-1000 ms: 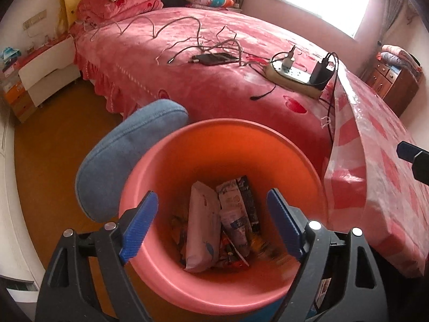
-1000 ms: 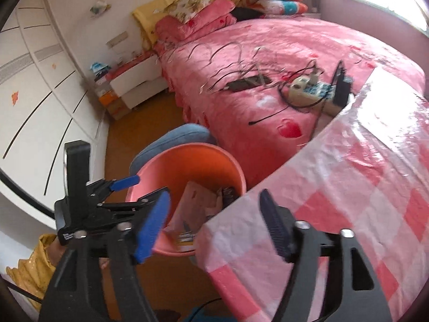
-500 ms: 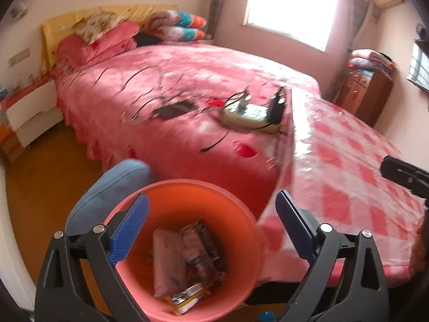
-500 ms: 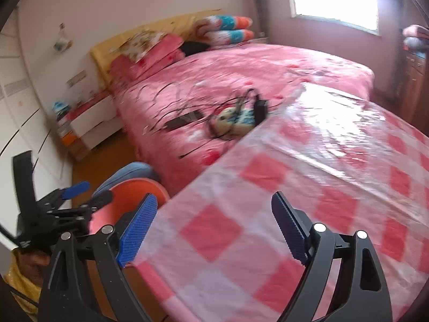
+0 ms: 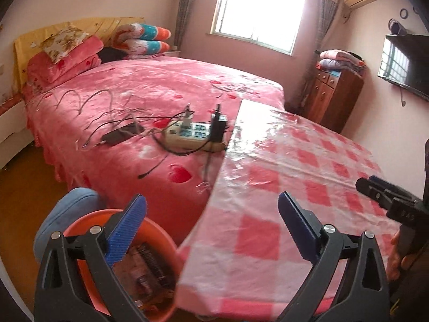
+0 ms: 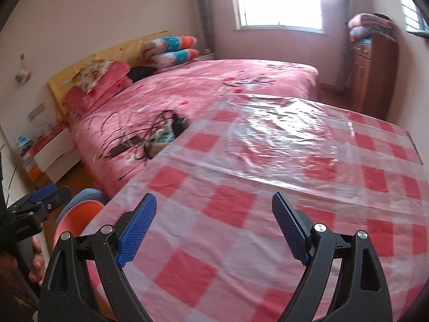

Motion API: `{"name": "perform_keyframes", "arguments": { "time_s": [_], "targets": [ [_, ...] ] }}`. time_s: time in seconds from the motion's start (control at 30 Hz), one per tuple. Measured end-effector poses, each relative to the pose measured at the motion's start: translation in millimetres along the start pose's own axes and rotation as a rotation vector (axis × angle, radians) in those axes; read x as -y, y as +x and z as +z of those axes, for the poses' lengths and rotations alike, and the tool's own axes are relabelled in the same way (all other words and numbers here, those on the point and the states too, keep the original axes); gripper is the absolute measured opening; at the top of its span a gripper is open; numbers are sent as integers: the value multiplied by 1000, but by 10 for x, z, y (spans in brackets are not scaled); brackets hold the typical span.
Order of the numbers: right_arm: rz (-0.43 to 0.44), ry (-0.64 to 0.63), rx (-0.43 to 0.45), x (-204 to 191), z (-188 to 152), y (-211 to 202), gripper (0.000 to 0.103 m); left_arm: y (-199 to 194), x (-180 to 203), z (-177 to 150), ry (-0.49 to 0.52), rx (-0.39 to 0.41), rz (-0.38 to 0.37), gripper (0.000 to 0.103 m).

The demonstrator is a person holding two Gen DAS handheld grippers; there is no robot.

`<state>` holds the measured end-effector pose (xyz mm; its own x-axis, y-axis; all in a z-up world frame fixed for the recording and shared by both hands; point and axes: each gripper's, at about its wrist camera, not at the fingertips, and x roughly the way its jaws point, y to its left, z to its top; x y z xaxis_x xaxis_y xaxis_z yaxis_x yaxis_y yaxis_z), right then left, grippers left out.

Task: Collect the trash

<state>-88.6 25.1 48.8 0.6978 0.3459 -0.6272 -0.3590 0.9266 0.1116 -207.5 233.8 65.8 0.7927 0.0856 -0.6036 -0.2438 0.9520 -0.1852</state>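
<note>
both grippers wide open, empty. left gripper (image 5: 211, 225) above table edge; orange bin (image 5: 158, 238) holding wrappers (image 5: 147, 265) sits below-left of it, beside the checkered table (image 6: 241, 187). right gripper (image 6: 214, 225) over bare tabletop, farther from bin. no loose trash visible.

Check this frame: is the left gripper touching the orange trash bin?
Cannot tell. In the left wrist view the open left gripper overlaps the orange trash bin, showing neither contact nor gap.
</note>
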Motion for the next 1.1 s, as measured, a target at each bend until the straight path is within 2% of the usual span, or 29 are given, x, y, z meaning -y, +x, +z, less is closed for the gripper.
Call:
{"name": "perform_keyframes", "arguments": {
  "time_s": [0.1,0.33,0.73,1.1],
  "targets": [
    [-32,8,20,134,-29,-52,87,36,145,48,3,1,-21,99],
    [-87,41,48,498,-118,-158,87,151,511,117,23,16,-16,99],
    [-159,128,89,1037,-202,-335,87,424,1153,157,79,-33,-98,99],
    [-276,198,134,1578,-279,-517,90,669,1907,142,180,-82,-156,99]
  ]
}}
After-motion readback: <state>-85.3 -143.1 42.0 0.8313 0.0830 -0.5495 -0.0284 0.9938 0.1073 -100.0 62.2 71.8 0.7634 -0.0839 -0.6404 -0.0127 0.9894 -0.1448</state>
